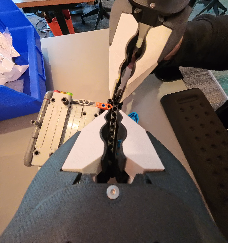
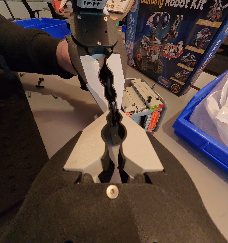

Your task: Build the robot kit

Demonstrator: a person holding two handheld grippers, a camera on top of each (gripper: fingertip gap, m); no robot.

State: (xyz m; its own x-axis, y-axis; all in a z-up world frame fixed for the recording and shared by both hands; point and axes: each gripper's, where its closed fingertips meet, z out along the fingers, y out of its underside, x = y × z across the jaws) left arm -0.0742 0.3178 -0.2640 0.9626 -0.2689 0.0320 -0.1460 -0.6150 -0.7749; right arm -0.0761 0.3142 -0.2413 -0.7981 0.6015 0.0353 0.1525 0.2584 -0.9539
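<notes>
Leftmost, a blue bin point(image 1: 25, 68) of crumpled plastic bags sits beside the grey brick model point(image 1: 55, 126) on the table point(image 1: 77, 63). Right of the model, the left gripper point(image 1: 114, 113) is clamped on a black holed beam point(image 1: 112, 126), while the right gripper point(image 1: 118, 97) pinches a small grey pin point(image 1: 119, 90) at the beam's far end.
</notes>
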